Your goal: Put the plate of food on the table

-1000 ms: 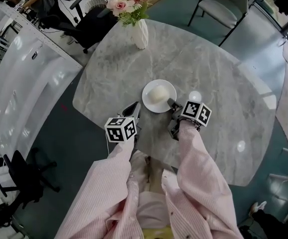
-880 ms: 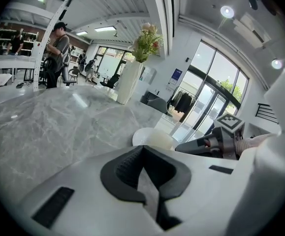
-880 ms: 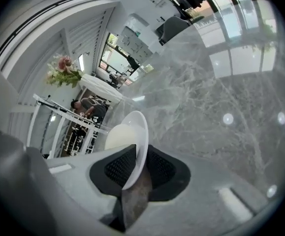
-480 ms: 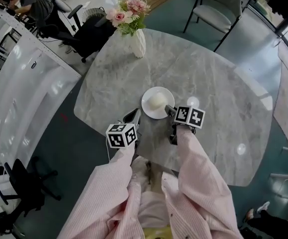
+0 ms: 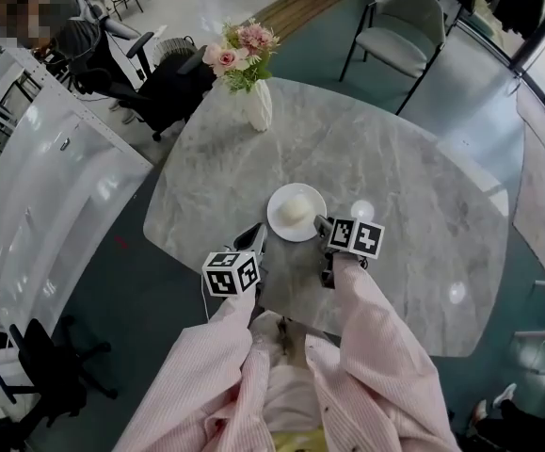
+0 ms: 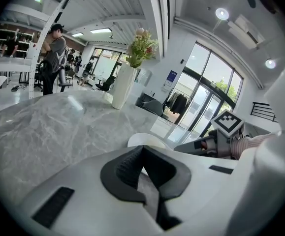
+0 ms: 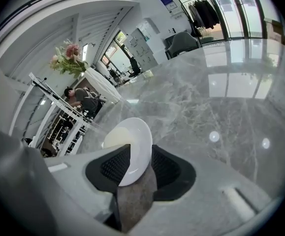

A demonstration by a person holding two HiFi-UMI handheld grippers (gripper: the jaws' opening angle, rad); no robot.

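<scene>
A white plate (image 5: pixel 296 212) with a pale mound of food (image 5: pixel 296 208) lies flat on the grey marble table (image 5: pixel 394 158). My right gripper (image 5: pixel 321 222) is at the plate's near right edge. Its jaws have just been opening and now stand open. In the right gripper view the plate's rim (image 7: pixel 132 146) still sits between the pads of the right gripper (image 7: pixel 140 154). My left gripper (image 5: pixel 253 236) hovers just left of the plate, shut on nothing. Seen from the left gripper (image 6: pixel 142 149), the plate (image 6: pixel 144 140) lies right beyond its tips.
A white vase of pink flowers (image 5: pixel 258 106) stands at the table's far side. A grey armchair (image 5: pixel 399 36) and a black office chair (image 5: pixel 159 73) stand beyond the table. White shelving (image 5: pixel 46 158) runs along the left. The table's near edge (image 5: pixel 291 314) is close to my body.
The right gripper's marker cube has rolled and drawn slightly nearer. The plate rests in the same spot on the table. The left gripper has hardly moved.
</scene>
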